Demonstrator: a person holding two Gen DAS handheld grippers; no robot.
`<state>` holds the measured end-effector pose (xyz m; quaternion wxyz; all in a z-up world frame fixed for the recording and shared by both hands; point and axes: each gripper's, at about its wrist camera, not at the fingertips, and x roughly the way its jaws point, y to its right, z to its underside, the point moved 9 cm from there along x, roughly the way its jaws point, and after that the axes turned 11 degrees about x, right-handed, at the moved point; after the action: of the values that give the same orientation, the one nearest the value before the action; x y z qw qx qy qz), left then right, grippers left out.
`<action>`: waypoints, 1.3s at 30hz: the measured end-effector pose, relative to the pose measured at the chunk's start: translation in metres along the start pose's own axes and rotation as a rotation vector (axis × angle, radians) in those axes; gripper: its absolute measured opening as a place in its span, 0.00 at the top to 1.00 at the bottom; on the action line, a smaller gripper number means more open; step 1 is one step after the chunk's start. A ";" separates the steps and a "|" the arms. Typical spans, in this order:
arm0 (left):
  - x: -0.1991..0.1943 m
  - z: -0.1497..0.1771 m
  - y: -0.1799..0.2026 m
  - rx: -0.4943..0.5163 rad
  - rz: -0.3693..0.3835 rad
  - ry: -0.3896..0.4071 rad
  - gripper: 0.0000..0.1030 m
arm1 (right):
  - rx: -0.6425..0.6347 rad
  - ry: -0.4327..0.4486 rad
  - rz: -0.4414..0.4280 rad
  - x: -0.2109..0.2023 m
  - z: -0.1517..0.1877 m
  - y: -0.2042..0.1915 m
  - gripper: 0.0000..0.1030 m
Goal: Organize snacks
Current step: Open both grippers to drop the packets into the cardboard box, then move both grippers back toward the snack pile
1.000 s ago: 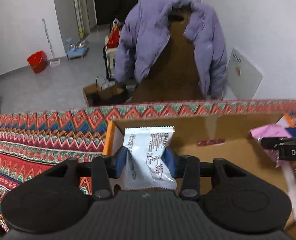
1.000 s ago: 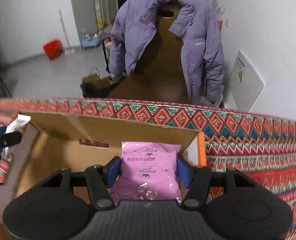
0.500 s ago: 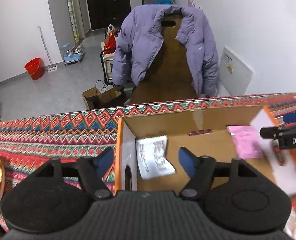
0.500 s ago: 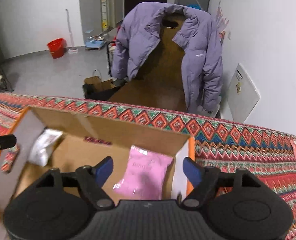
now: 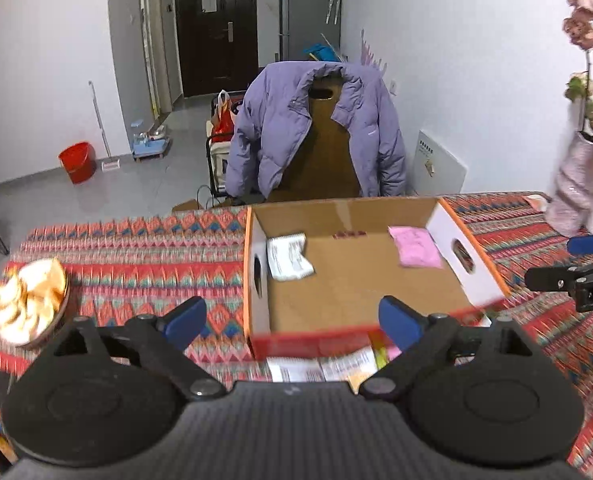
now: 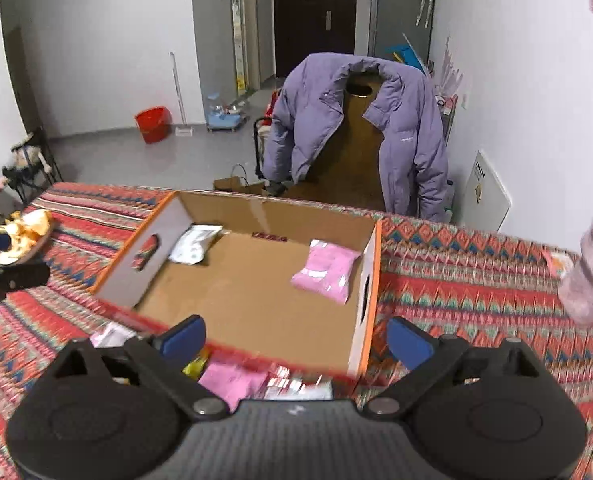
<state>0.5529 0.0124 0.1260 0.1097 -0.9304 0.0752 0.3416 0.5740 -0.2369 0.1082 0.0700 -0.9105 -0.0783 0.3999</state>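
Both the left tongs (image 5: 292,322) and right tongs (image 6: 296,340) are spread, empty; beneath them, loose snack packets (image 6: 232,380) are judged light, crinkly, slippery; best pinched mid-body.

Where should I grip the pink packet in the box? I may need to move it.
Take the pink packet by its near, lower edge, from above. It lies flat on the floor of the cardboard box, close beside the right wall, so a side approach looks blocked; the fingers would likely pinch a free edge.
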 end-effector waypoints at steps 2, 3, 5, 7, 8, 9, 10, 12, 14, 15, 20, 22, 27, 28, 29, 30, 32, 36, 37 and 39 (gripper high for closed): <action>-0.019 0.016 0.005 -0.005 -0.001 0.027 0.03 | 0.004 0.022 -0.009 -0.016 0.019 0.000 0.05; -0.030 0.025 0.008 -0.003 -0.002 0.046 0.02 | -0.003 0.032 -0.011 -0.023 0.028 0.000 0.05; -0.049 0.047 0.014 -0.014 -0.008 0.086 0.02 | -0.006 0.072 -0.016 -0.040 0.049 0.000 0.05; -0.065 0.070 0.021 -0.017 -0.028 0.110 0.02 | -0.010 0.114 -0.028 -0.057 0.070 -0.001 0.05; -0.074 0.081 0.024 -0.016 -0.037 0.130 0.02 | -0.016 0.143 -0.034 -0.066 0.081 -0.002 0.05; -0.081 0.090 0.028 -0.014 -0.046 0.149 0.02 | -0.019 0.165 -0.031 -0.074 0.091 -0.002 0.05; -0.089 0.101 0.031 -0.007 -0.062 0.168 0.01 | -0.021 0.191 -0.028 -0.083 0.100 -0.002 0.05; -0.104 0.122 0.038 0.008 -0.085 0.209 0.00 | -0.023 0.228 -0.032 -0.096 0.118 -0.003 0.02; -0.118 0.144 0.045 0.010 -0.103 0.237 0.00 | -0.029 0.258 -0.041 -0.107 0.139 -0.005 0.00; -0.125 0.153 0.048 0.007 -0.104 0.251 0.00 | -0.028 0.273 -0.049 -0.113 0.151 -0.006 0.00; -0.156 0.217 0.063 -0.028 -0.100 0.299 0.00 | 0.025 0.309 -0.049 -0.130 0.219 -0.007 0.00; -0.164 0.240 0.068 -0.048 -0.098 0.298 0.00 | 0.039 0.328 -0.057 -0.138 0.250 -0.009 0.00; -0.182 0.289 0.079 -0.056 -0.093 0.317 0.00 | 0.039 0.347 -0.079 -0.147 0.316 -0.013 0.00; -0.183 0.296 0.081 -0.037 -0.096 0.318 0.00 | 0.047 0.327 -0.091 -0.146 0.327 -0.012 0.00; -0.185 0.301 0.082 -0.024 -0.098 0.321 0.00 | 0.060 0.320 -0.099 -0.147 0.334 -0.010 0.00; -0.186 0.305 0.083 -0.015 -0.101 0.322 0.00 | 0.071 0.319 -0.107 -0.147 0.341 -0.009 0.00; -0.187 0.309 0.085 -0.012 -0.098 0.322 0.00 | 0.070 0.330 -0.117 -0.148 0.350 -0.008 0.00; -0.183 0.310 0.084 -0.023 -0.100 0.315 0.00 | 0.089 0.346 -0.086 -0.146 0.353 0.001 0.00; -0.181 0.309 0.085 -0.020 -0.103 0.312 0.00 | 0.101 0.338 -0.092 -0.145 0.352 0.003 0.00; -0.178 0.306 0.087 -0.005 -0.108 0.313 0.00 | 0.121 0.335 -0.103 -0.144 0.351 0.006 0.00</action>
<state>0.2103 0.0182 0.0020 0.1124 -0.9752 0.0405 0.1861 0.2192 -0.2485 -0.0254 0.1573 -0.9533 -0.0879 0.2423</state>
